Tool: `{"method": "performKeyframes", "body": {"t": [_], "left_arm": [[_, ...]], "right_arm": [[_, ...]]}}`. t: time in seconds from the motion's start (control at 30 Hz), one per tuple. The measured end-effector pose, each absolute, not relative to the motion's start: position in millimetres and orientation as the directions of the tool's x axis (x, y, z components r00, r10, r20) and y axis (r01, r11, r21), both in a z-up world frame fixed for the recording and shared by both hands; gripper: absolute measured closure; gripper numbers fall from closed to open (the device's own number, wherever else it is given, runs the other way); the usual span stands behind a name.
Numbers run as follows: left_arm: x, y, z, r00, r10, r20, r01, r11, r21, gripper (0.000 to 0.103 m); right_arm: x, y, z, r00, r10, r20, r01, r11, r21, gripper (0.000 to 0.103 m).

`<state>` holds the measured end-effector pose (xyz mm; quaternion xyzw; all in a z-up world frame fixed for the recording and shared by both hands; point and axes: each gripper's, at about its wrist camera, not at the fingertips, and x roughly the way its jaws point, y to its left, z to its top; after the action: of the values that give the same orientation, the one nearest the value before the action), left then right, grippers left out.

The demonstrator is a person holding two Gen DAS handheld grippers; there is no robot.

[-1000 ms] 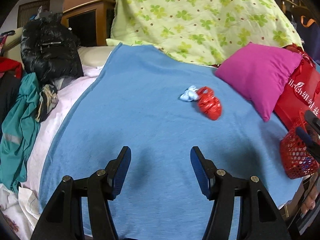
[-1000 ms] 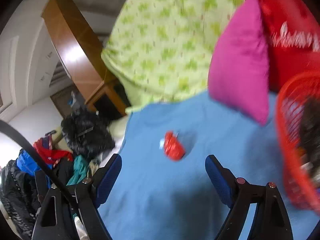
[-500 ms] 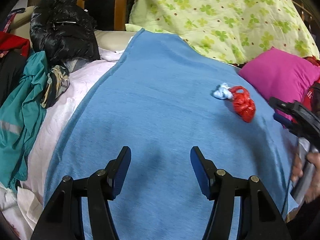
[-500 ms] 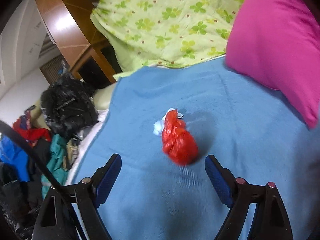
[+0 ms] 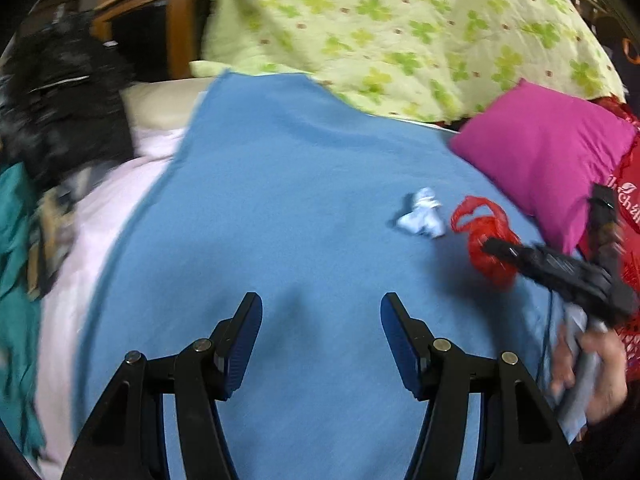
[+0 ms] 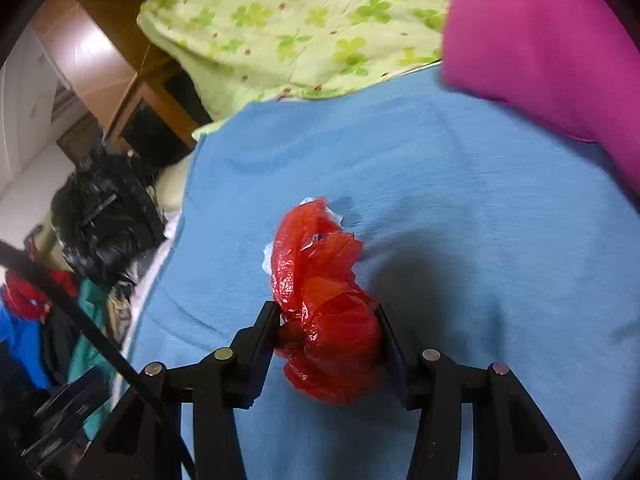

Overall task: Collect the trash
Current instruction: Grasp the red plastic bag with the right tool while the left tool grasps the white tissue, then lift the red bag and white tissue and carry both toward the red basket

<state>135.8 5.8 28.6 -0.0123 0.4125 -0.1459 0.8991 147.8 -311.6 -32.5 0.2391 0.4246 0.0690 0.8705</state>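
The crumpled red plastic bag [image 6: 326, 320] lies on the bed's blue blanket [image 6: 460, 208], gripped so it can be lifted away as trash. The right gripper [image 6: 328, 336] has just been closing, its jaws now clamped on the glossy, wrinkled bag. A pale paper wad [image 5: 422, 220] lies just beside it. The left gripper [image 5: 322, 344] hovers, jaws apart and empty.

You're over a bed [image 5: 280, 208] spread with a blue blanket [image 6: 460, 200]. A green clover-print quilt [image 5: 400, 28] is heaped at its far end, a magenta pillow [image 5: 540, 152] beside it. A wooden cabinet [image 6: 100, 64] catches the glare against a white wall [image 6: 24, 120], and clothes [image 6: 108, 208] are piled along the bed's left edge.
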Motion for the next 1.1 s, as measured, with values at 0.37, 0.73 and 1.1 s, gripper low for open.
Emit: {"method": "performKeyframes", "body": {"t": [0.37, 0.73, 1.1], "left_arm": [[239, -116, -4, 0.474, -0.366, -0.801, 0.368, 0.909, -0.198, 0.04], [274, -127, -29, 0.405, -0.394, -0.825, 0.267, 0.914, -0.306, 0.087], [187, -92, 17, 0.492, -0.378, -0.784, 0.342, 0.912, -0.225, 0.088]], "right_arm": [[31, -353, 0, 0.648, 0.306, -0.697, 0.144, 0.85, 0.507, 0.051], [30, -364, 1, 0.643, 0.32, -0.696, 0.101, 0.865, 0.491, 0.051], [14, -348, 20, 0.67, 0.326, -0.667, 0.057, 0.873, 0.485, 0.051]]}}
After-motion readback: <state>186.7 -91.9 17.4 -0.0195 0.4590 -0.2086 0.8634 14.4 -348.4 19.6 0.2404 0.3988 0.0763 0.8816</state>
